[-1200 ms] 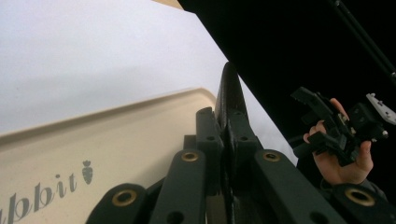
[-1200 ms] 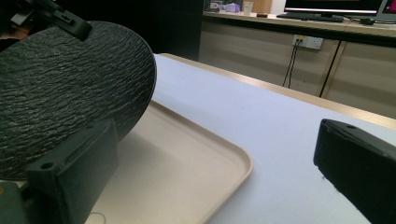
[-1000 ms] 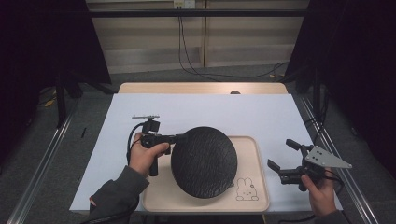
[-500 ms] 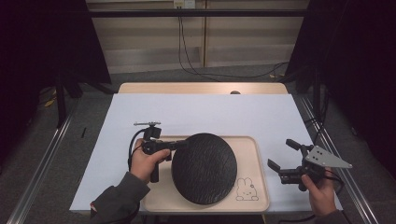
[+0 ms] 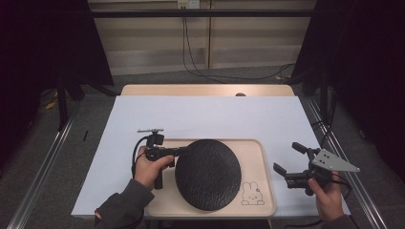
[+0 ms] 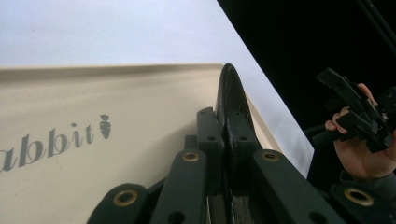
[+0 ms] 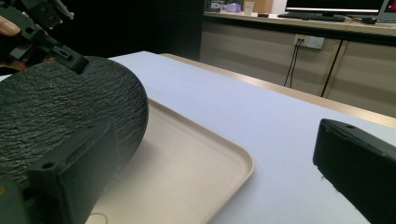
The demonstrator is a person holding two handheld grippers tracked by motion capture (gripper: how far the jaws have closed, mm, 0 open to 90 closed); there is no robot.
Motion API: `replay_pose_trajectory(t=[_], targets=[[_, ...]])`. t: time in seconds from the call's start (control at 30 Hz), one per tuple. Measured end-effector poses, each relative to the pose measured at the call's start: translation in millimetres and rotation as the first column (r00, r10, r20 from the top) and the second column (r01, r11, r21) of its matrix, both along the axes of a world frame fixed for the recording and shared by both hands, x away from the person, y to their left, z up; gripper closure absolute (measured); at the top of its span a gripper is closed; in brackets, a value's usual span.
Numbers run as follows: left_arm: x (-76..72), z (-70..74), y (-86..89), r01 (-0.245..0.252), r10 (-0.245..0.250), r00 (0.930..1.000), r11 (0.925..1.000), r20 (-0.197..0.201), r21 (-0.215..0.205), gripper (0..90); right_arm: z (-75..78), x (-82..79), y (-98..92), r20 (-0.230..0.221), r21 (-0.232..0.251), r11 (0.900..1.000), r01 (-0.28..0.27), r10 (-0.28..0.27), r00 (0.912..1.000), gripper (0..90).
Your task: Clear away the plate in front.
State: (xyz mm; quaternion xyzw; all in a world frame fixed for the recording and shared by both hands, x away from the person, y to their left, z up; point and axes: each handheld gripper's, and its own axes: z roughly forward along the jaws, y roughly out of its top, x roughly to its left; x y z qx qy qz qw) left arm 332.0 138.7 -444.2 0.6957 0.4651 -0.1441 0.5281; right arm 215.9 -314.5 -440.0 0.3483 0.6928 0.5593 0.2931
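Note:
A round black textured plate (image 5: 208, 174) hangs tilted over the beige tray (image 5: 260, 152), its near edge low by the tray floor. My left gripper (image 5: 184, 150) is shut on the plate's left rim. In the left gripper view the two jaws pinch the thin plate edge (image 6: 231, 88) above the tray (image 6: 93, 93). My right gripper (image 5: 288, 157) stands open to the right of the tray with nothing between its jaws. In the right gripper view the plate (image 7: 60, 107) rises at the left above the tray (image 7: 187, 158).
The tray lies at the front of a white table cover (image 5: 205, 114) and has a rabbit drawing (image 5: 251, 194) in its front right corner. Metal rails run along both sides of the table. Cables hang at the back wall.
My left gripper has sunk with the plate, which now lies lower and flatter over the tray. The right gripper has stayed where it was.

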Motion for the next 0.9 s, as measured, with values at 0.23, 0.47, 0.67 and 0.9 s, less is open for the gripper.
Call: replay_pose_trajectory(t=[0.23,0.47,0.67,0.9], targets=[[-0.1,-2.6,0.8,-0.005,0.005,0.9999,1.0000,0.013,0.001,86.8,0.2,0.0,-0.2,-0.001,0.006,1.000,-0.002,0.002,1.0000,0.1],[0.8,-8.7,0.9,-0.039,0.039,0.9992,0.9992,0.002,-0.008,86.9,0.4,-0.6,-0.1,0.001,0.011,1.000,-0.003,0.003,1.0000,0.2],[1.8,-11.4,1.0,-0.050,0.050,0.9987,0.9987,0.006,-0.001,86.6,0.6,-0.5,-0.4,0.002,0.015,1.000,0.000,0.000,1.0000,0.2],[3.5,-16.7,1.4,-0.068,0.068,0.9976,0.9976,0.009,0.012,85.5,1.1,-0.8,-0.8,0.004,0.014,1.000,-0.004,0.003,1.0000,0.2]])
